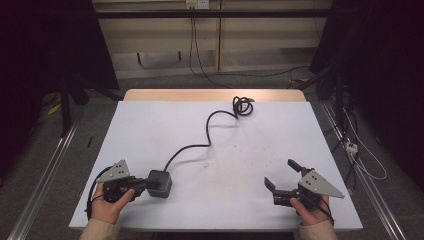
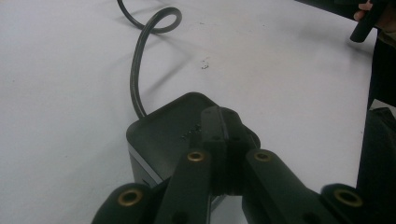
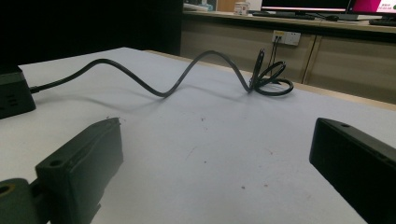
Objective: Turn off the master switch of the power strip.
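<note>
A black cube-shaped power box lies near the front left of the white table. Its black cable snakes back to a coiled end at the far edge. My left gripper is shut, jaws pressed together, with its tips resting on the box's top in the left gripper view. My right gripper stands open near the front right, with nothing but bare table between its jaws. In the right gripper view the box sits far left and the coil is ahead.
Wooden table edge shows at the back. Loose cables and a white power strip lie on the floor to the right. Metal rails run along both sides of the table. A wall outlet sits behind the table.
</note>
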### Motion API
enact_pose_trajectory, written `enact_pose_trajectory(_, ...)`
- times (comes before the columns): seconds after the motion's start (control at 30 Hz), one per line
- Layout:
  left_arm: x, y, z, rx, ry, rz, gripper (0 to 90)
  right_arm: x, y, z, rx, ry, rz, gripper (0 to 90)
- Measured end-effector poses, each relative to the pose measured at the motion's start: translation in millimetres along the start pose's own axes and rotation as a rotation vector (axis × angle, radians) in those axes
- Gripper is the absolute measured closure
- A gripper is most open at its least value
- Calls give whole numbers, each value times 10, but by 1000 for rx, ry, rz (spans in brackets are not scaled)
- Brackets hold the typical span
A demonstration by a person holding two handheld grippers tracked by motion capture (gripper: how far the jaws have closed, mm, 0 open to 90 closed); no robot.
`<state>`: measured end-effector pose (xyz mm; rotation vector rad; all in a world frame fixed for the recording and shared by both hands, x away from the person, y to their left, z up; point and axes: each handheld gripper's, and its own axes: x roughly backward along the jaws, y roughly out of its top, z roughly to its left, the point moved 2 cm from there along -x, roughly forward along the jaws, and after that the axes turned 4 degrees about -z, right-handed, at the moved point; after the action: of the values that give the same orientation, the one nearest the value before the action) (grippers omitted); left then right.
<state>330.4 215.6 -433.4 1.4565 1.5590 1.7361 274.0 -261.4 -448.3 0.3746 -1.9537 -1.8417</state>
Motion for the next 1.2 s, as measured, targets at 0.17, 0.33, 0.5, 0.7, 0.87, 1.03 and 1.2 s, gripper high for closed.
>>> enact_pose_trajectory(0.17,-2,4,-2,4,1,4,900,1,0,0,-1,-2,0,25)
enact_pose_trajectory(0.33,-7,5,-8,2,6,13,900,3,1,1,-1,-2,0,25)
enact_pose_trajectory(0.5,-8,1,-8,4,6,8,900,-1,-3,3,0,1,3,25)
enact_pose_trajectory(0.7,-7,4,-11,1,8,11,900,0,-6,2,-2,1,2,25)
enact_pose_trajectory(0.87,-8,8,-16,-4,10,10,900,0,-6,-4,-2,-1,2,25)
enact_pose_trajectory(1.03,-4,-2,-11,-4,7,4,900,1,-4,-5,-3,1,1,24)
enact_pose_trajectory(1.2,-4,0,-16,-2,12,5,900,-2,-5,-5,-2,1,2,25)
